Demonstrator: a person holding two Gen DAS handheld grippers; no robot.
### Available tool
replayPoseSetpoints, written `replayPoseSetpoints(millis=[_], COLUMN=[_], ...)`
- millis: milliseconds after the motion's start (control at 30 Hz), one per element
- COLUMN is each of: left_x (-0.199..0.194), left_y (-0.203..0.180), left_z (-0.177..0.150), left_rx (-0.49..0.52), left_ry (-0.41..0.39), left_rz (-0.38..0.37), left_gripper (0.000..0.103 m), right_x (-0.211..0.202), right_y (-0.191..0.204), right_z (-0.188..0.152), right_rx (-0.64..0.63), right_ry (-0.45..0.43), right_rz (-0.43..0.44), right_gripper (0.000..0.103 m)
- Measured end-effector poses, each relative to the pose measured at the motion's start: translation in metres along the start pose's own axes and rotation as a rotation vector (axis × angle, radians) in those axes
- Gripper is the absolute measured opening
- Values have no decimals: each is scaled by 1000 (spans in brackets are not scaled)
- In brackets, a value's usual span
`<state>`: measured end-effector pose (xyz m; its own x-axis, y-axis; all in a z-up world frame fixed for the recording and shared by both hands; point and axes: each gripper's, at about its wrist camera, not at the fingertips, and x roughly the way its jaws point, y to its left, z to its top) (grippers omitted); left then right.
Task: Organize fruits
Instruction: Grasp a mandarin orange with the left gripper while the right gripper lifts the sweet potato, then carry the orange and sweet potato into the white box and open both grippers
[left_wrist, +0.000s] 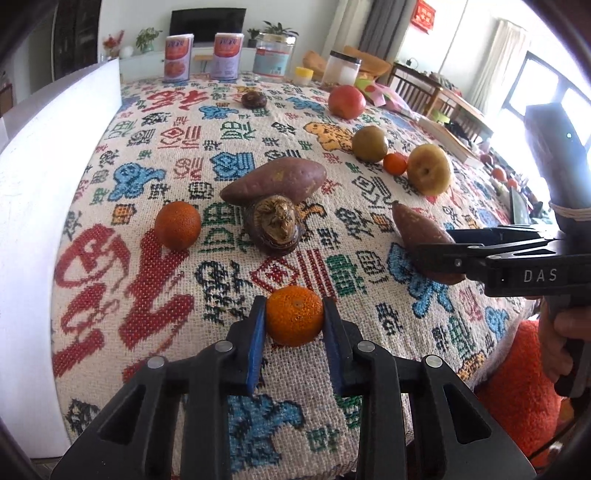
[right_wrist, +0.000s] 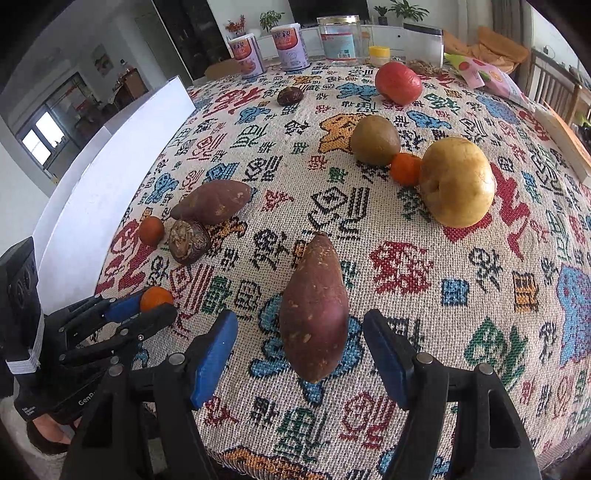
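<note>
My left gripper (left_wrist: 294, 325) is clamped on a small round orange mandarin (left_wrist: 294, 315), both blue pads pressed against its sides, the fruit resting on the woven cloth with red, blue and green characters (left_wrist: 207, 155). My right gripper (right_wrist: 301, 354) stands about half open around a reddish-purple sweet potato (right_wrist: 314, 306) lying lengthwise between the pads; neither pad touches it. Just beyond the mandarin sit a dark brown, rough-skinned round bulb (left_wrist: 275, 227) and a 2nd orange mandarin (left_wrist: 177, 229) to its left, with a 2nd, larger sweet potato (left_wrist: 275, 181) touching the bulb from behind. Farther right, a yellow pear (right_wrist: 456, 182), a tiny orange fruit (right_wrist: 405, 169) and a green-brown kiwi-like fruit (right_wrist: 375, 140) touch in a row. Beyond them lie a red apple (right_wrist: 398, 83) and a small dark chestnut-like fruit (right_wrist: 290, 96). At the far edge stand 2 labelled tins (right_wrist: 269, 50) and a clear glass jar (right_wrist: 340, 40).
</note>
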<state>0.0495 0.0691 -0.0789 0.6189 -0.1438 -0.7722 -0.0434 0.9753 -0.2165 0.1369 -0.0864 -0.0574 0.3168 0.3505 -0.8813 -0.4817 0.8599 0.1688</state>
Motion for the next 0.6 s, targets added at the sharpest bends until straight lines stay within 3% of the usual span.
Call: replayPoseSetpoints(millis=[67, 100, 167, 300, 367, 467, 533, 600], left_x=[-5, -10, -20, -55, -84, -134, -164, -188], left_y=[2, 3, 7, 8, 11, 30, 52, 81], left_z=[1, 1, 3, 9, 16, 30, 38, 40], left_rx=[-8, -18, -37, -58, -89, -147, -189, -243], left_ry=[-4, -6, -10, -33, -55, -103, -146, -182], left_rz=[-5, -9, -20, -32, -73, -111, -83, 0], left_gripper=[29, 29, 29, 28, 28, 28, 28, 28], right_x=[13, 21, 23, 4, -11, -38, -55, -69], right_y=[1, -1, -3, -12, -11, 14, 52, 99], right_z=[10, 13, 15, 11, 9, 18, 35, 51], right_rx=[-20, -31, -41, 45, 105, 153, 114, 40], right_ry=[53, 88, 114, 98, 70, 17, -22, -58], right_rz=[-44, -65, -73, -2, 89, 306, 410, 482], right_gripper=[66, 51, 40, 40, 40, 40, 40, 40])
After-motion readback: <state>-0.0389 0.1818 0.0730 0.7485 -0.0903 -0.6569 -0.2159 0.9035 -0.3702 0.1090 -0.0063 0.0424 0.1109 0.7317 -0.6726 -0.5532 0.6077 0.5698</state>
